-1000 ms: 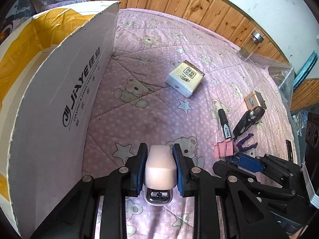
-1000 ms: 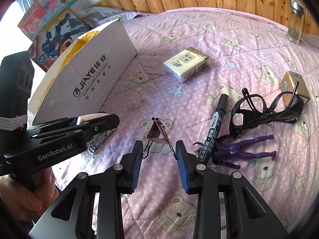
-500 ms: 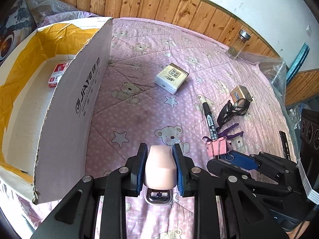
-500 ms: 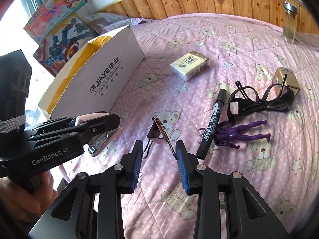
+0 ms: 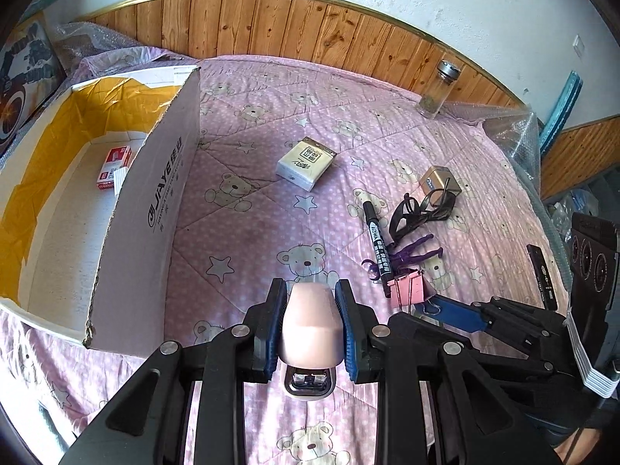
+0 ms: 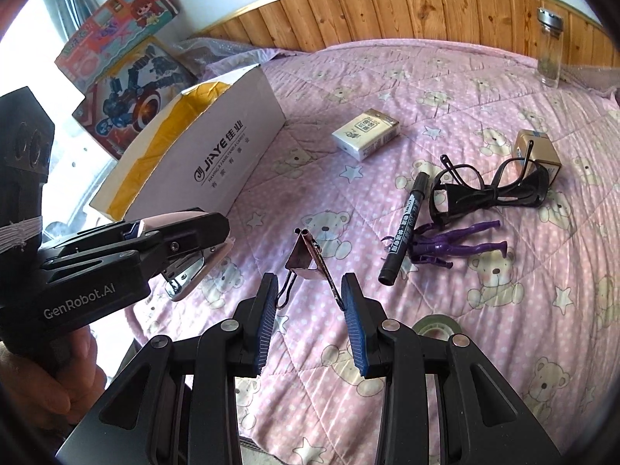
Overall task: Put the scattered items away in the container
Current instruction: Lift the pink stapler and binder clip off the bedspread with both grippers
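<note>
the pink stapler (image 5: 312, 323) is pinched in the left hand-held gripper (image 5: 311, 325) above the bed (image 5: 248, 240), right of the "jiaye" box (image 5: 155, 193). the right hand-held gripper (image 6: 310, 310) pinches a binder clip's (image 6: 306, 259) handles. only a red packet (image 5: 114, 166) is boxed; tissue pack (image 5: 306, 162), marker (image 5: 376, 240), glasses (image 6: 492, 190) and figure (image 6: 457, 246) remain.
</note>
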The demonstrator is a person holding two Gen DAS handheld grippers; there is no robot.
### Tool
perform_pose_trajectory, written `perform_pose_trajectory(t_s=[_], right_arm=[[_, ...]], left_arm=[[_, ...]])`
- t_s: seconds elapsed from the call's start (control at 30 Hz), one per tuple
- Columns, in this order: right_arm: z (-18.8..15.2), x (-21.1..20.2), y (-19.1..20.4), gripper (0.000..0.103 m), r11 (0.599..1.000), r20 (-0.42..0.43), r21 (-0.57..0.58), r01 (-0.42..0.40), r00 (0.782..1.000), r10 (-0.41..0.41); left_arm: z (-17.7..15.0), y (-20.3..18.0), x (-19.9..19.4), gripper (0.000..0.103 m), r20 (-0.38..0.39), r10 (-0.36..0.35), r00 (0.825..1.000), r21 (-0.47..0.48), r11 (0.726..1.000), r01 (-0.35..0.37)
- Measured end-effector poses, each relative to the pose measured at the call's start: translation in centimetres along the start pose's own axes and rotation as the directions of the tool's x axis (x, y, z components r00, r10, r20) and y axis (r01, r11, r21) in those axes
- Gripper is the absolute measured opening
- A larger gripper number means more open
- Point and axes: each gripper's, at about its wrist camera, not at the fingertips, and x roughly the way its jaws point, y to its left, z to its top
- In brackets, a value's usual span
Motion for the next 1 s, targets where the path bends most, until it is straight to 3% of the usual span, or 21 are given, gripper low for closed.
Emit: perform_pose_trajectory(t_s=[1.0], right_arm=[[-1.9, -4.1, 3.1, 0.035, 0.999, 0.053, -0.035, -0.004, 0.999, 0.005]], left_arm=[[-1.4, -1.5, -5.1, 0.027, 0.079, 0.0, 0.997, 0.05, 0.999, -0.004]])
